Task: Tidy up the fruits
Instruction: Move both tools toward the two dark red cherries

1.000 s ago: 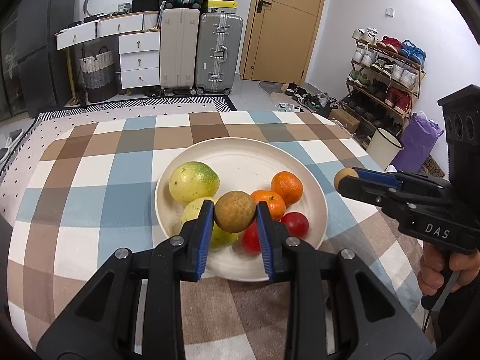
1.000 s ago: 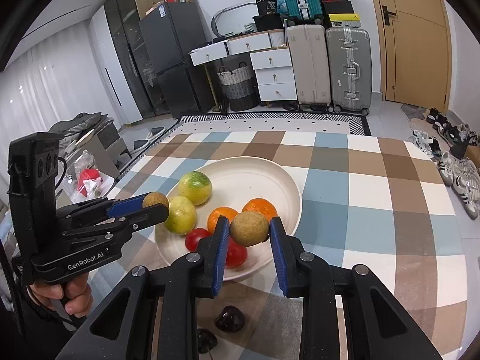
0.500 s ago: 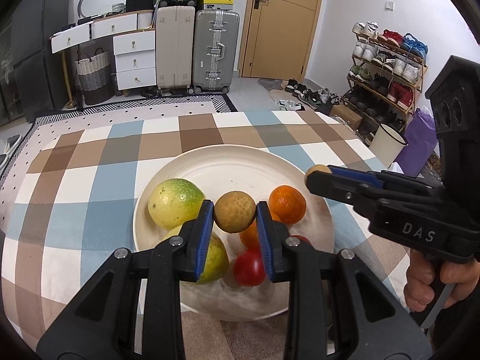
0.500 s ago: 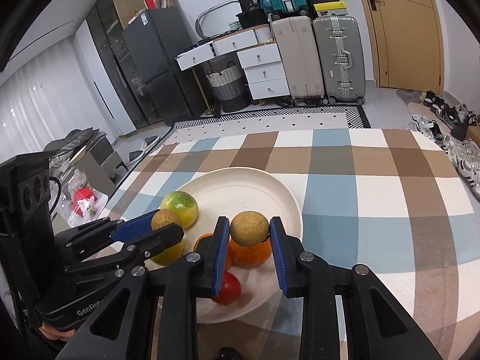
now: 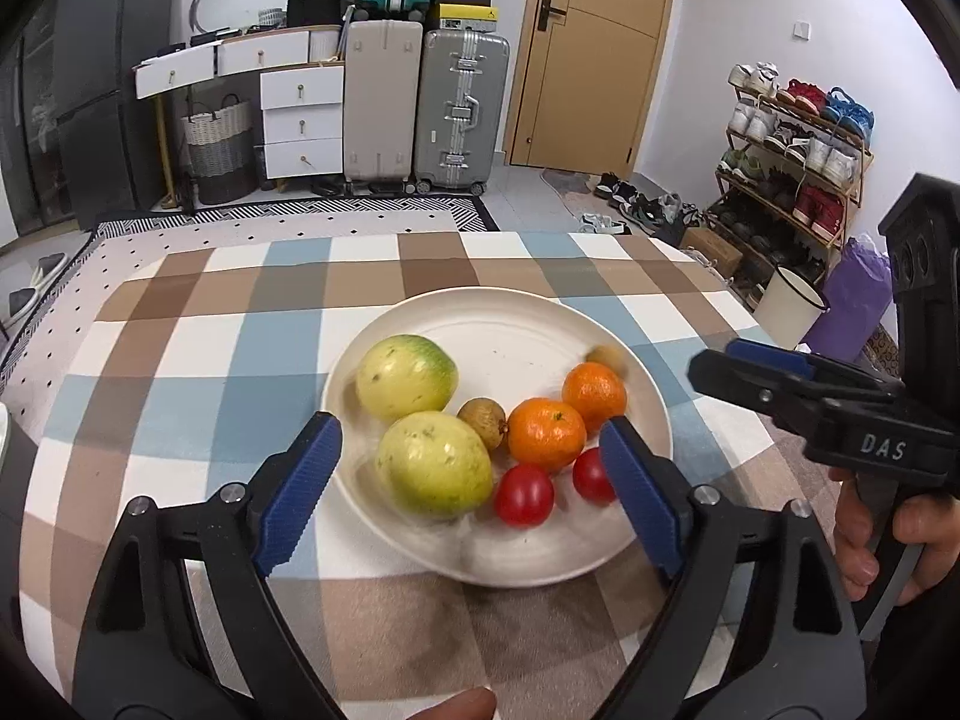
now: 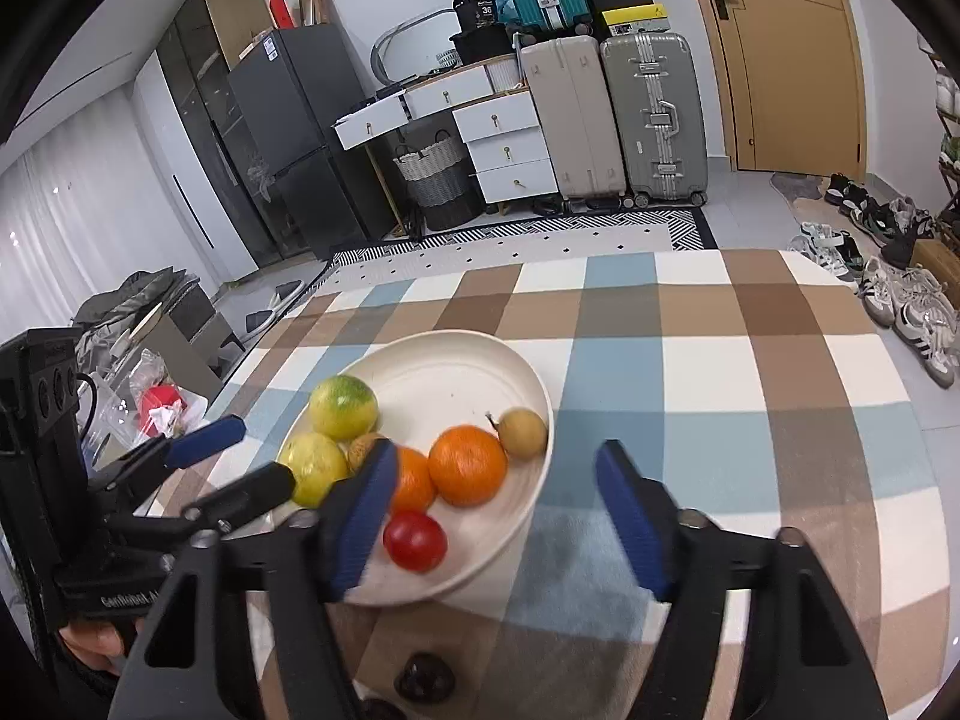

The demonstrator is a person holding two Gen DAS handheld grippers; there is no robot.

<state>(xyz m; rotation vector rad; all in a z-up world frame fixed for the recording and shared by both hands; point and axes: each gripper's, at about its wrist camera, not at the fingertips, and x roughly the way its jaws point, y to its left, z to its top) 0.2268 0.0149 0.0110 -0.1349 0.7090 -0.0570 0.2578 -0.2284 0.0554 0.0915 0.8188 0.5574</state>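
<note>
Fruit lies gathered on a cream plate (image 5: 420, 558) that sits on a table under a checked cloth (image 5: 180, 360) of brown, blue and white squares. On the plate's left half are two large yellow-green fruits (image 5: 433, 464), speckled; the far one (image 5: 405, 373) carries a green blush on its upper side. Two oranges (image 5: 546, 434) sit right of centre, touching each other, glossy and dimpled. Two small red tomatoes (image 5: 523, 494) lie at the near edge, smooth and shiny. A small brown round fruit (image 5: 482, 423) rests between the near green fruit and the near orange. A second brown fruit (image 6: 523, 432), with a short stem, lies against the plate's far right rim; it shows blurred in the left wrist view.

Left gripper (image 5: 468, 486): jaws have just been opening and stand wide, nothing between the blue pads, poised over the plate's near side. Right gripper (image 6: 498, 516): jaws likewise just opened and stand wide apart, pads touching nothing, above the plate's right rim.

Two dark small objects (image 6: 423, 679) lie on the cloth near the right gripper; kind cannot be told.
</note>
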